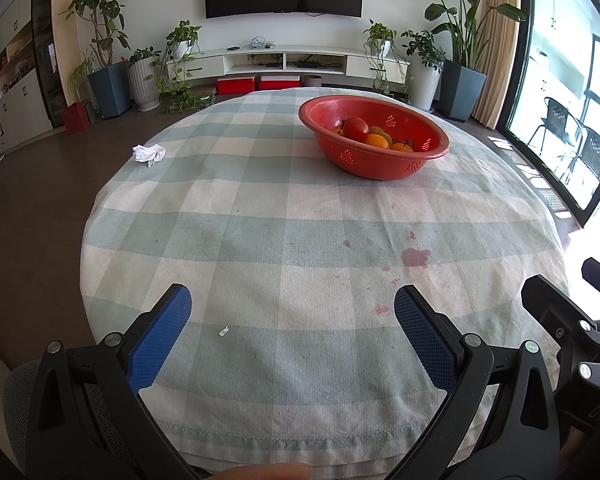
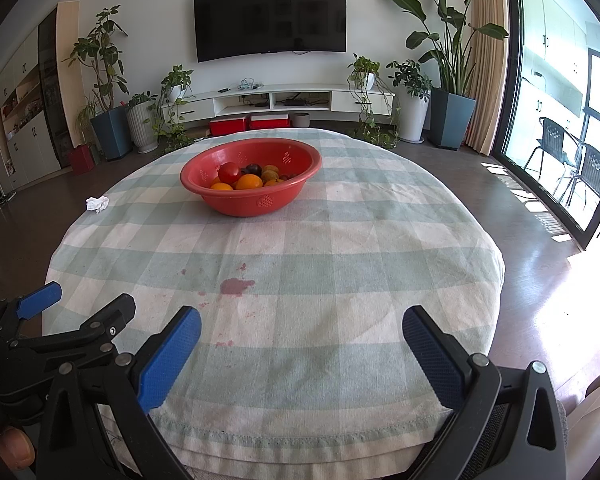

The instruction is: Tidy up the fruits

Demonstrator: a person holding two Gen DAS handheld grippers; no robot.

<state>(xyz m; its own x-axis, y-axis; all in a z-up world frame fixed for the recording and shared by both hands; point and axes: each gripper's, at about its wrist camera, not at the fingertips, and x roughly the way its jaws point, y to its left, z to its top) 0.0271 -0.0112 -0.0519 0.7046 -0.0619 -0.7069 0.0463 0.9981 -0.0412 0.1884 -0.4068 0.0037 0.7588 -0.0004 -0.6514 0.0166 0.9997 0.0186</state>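
Note:
A red colander bowl (image 1: 420, 168) stands on the far part of a round table with a green-and-white checked cloth (image 1: 260, 240). It holds a red tomato (image 1: 355, 129), oranges (image 1: 377, 141) and darker fruits. In the right wrist view the bowl (image 2: 260, 204) sits far left of centre with the tomato (image 2: 229, 172) and oranges (image 2: 248, 182) inside. My left gripper (image 1: 292, 308) is open and empty over the near edge of the table. My right gripper (image 2: 302, 326) is open and empty beside it; the left gripper also shows at the left of that view (image 2: 40, 300).
A crumpled white tissue (image 1: 149, 153) lies at the table's far left. Reddish stains (image 1: 415, 258) mark the cloth. A small clear scrap (image 1: 223, 331) lies near the left gripper. Beyond the table are potted plants, a TV unit and a glass door at right.

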